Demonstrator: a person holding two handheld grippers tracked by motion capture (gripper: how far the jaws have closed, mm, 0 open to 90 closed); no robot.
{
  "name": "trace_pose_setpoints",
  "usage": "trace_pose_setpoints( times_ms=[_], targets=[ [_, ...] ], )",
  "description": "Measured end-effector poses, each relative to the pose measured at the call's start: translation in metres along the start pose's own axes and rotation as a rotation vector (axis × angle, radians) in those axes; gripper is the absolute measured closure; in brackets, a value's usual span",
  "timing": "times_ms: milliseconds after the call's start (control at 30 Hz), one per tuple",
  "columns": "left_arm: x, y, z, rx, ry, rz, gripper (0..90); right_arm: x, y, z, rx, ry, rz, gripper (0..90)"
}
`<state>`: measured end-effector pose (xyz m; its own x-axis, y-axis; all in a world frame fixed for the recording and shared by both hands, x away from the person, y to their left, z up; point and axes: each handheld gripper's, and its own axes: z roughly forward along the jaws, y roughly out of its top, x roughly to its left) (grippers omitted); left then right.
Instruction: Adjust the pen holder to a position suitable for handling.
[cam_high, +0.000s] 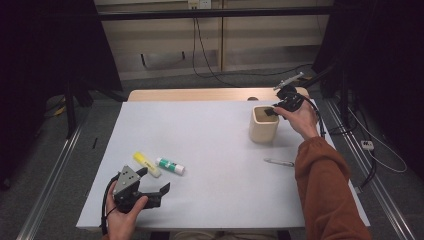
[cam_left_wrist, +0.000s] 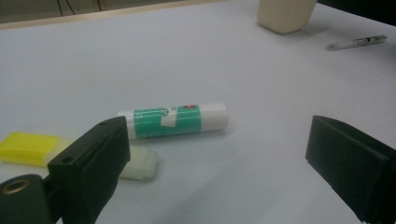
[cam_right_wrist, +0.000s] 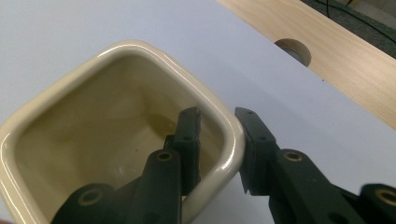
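Your right claw straddles the rim of the cream cup at the far right of the worktop.

Your right claw (cam_right_wrist: 218, 122) has one jaw inside the cup (cam_right_wrist: 116, 121) and the other outside its wall, narrowed around the rim; the inner jaw sits against the wall, but whether the outer pad presses on it you cannot tell from here. The cup (cam_high: 263, 125) stands upright near the far right of the white worktop (cam_high: 210, 130), with a pen (cam_high: 279, 162) lying on the near side of it. Your left claw (cam_left_wrist: 219, 154) is wide open and empty, low at the near left corner, with a green-and-white glue stick (cam_left_wrist: 173, 120) and a yellow highlighter (cam_left_wrist: 28, 148) lying just ahead of it.
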<state>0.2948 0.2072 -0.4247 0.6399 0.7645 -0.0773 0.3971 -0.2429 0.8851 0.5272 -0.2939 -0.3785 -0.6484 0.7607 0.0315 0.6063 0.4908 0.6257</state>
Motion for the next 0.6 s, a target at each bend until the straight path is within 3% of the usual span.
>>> trace_pose_setpoints(
  times_ms=[167,600],
  targets=[
    [-0.0003,0.0,0.0,0.003,-0.001,0.004,6.4,-0.0016,-0.0011,0.0,-0.009,-0.001,0.033,71.4],
    [0.0002,0.0001,0.0001,0.004,0.0,-0.001,6.4,0.0079,0.0038,-0.0097,-0.027,-0.015,0.04,71.4]
  ],
)
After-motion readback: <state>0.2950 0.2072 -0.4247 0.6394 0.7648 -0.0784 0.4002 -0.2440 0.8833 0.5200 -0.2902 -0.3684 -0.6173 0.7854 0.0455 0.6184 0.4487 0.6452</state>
